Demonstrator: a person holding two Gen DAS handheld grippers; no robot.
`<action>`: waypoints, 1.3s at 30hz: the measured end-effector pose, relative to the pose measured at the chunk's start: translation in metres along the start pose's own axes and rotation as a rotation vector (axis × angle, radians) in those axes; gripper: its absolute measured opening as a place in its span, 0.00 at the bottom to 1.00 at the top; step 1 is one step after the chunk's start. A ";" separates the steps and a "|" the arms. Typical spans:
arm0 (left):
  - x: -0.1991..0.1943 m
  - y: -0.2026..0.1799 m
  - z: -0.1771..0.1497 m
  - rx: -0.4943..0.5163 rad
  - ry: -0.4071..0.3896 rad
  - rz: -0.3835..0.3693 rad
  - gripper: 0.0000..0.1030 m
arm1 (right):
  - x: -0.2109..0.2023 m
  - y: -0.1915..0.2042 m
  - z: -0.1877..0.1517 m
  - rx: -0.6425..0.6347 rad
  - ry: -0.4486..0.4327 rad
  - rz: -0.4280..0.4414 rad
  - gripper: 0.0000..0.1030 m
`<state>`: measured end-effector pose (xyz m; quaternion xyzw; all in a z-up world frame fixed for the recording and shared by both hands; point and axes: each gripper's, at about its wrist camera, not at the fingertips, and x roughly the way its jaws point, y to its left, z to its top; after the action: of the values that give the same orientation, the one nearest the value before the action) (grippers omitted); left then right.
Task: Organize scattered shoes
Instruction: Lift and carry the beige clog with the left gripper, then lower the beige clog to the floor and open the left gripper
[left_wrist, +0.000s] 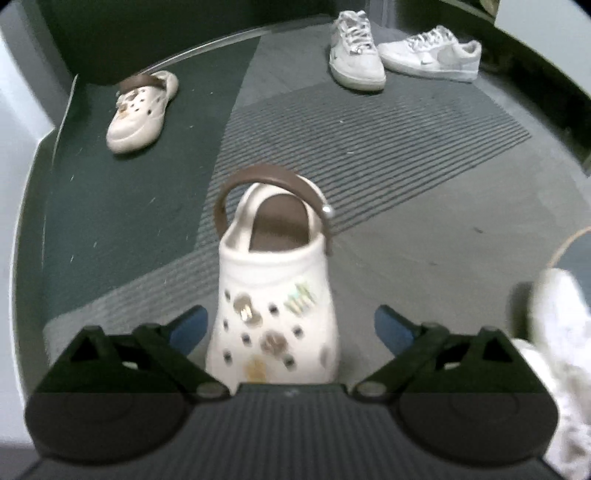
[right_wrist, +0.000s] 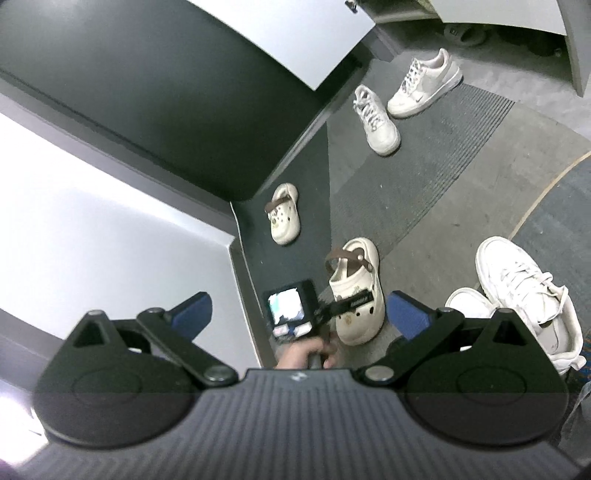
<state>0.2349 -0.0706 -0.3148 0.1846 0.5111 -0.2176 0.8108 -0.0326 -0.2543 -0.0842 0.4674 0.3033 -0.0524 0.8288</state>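
The near clog (left_wrist: 273, 295) is sitting on the grey floor, toe toward the left gripper (left_wrist: 290, 325), its brown strap (left_wrist: 269, 184) standing up over the heel. The left gripper is hanging wide, its blue pads on either side of the toe and not touching it. The second clog (left_wrist: 142, 112) is lying well apart on the dark mat (left_wrist: 122, 206) near the wall. Two white sneakers (left_wrist: 356, 50) are resting just beside each other on the ribbed mat (left_wrist: 369, 140) at the far end. The right gripper (right_wrist: 301, 314) is hovering higher up, jaws spread wide and holding nothing. From the right wrist, a hand (right_wrist: 306, 352) is gripping the left tool's handle just beside the near clog, and another white sneaker (right_wrist: 528, 299) is lying to the right
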 end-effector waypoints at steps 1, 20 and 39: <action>-0.015 -0.001 0.000 -0.016 0.011 0.001 0.96 | -0.002 -0.002 0.000 0.003 -0.001 0.005 1.00; -0.252 -0.009 0.057 -0.230 -0.163 0.168 1.00 | -0.036 -0.008 -0.009 -0.020 -0.050 0.013 1.00; -0.355 -0.011 0.034 -0.274 -0.249 0.189 1.00 | -0.010 0.000 -0.024 -0.083 0.025 -0.087 1.00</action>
<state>0.1183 -0.0389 0.0209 0.0913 0.4123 -0.0904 0.9019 -0.0514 -0.2367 -0.0878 0.4197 0.3355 -0.0701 0.8405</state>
